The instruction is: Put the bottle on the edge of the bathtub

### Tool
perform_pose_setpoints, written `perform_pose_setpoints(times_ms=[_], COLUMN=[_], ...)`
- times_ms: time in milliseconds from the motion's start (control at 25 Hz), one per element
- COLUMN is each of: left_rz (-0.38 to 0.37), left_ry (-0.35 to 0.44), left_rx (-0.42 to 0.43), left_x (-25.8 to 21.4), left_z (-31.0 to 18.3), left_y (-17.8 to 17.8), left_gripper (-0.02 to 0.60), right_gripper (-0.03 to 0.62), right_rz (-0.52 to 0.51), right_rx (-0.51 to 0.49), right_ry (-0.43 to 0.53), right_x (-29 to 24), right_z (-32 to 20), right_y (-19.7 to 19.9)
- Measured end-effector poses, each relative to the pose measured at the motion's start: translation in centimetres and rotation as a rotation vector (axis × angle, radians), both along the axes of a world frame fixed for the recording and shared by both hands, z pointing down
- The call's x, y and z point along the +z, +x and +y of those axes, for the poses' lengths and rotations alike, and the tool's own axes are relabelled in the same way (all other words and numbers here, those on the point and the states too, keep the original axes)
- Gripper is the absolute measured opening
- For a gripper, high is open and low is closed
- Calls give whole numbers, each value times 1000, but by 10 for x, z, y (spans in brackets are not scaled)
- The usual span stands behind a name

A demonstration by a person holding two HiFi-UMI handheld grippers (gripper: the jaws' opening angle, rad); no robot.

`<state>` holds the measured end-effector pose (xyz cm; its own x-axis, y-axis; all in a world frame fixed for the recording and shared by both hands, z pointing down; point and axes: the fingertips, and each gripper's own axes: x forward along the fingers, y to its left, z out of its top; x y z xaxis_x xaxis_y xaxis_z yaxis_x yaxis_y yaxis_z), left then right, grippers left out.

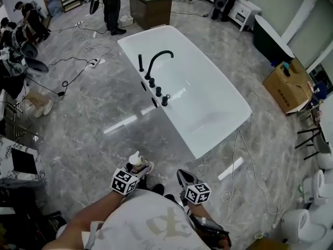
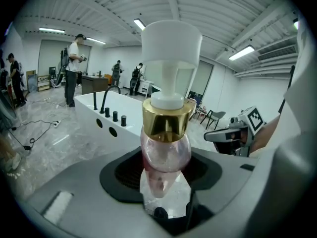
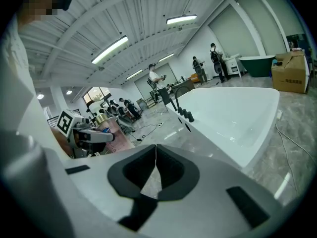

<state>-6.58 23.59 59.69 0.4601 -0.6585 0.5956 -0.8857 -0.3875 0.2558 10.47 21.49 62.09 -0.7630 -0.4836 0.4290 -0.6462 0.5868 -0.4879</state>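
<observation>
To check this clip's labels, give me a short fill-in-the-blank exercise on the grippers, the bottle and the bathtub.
1. The left gripper grips the pink bottle, whose collar under the white pump is ___ in colour.
2. The right gripper has its jaws together, holding ___.
3. The curved faucet on the white bathtub is ___ in colour.

Missing words: gold; nothing; black.

A black curved metal faucet [image 1: 160, 52] is mounted on the left edge of the white rectangular bathtub [image 1: 134, 51]. A brown cardboard box [image 1: 286, 87] is placed right of it; a pink plastic pump bottle [image 1: 136, 161] is held before its near corner.
</observation>
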Motion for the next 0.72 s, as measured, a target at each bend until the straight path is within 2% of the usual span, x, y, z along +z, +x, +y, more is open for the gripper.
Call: perform_pose_setpoints(times_ms=[720], left_rz=[54], left_ry=[-21], left_rx=[90], left_x=[6], left_z=[-99], left_y=[-29], left_gripper=[219], right_gripper=[6], right_rz=[51], right_rx=[84], right_ry=[6], right_x=[-10], right_z=[-83], right_y=[-26])
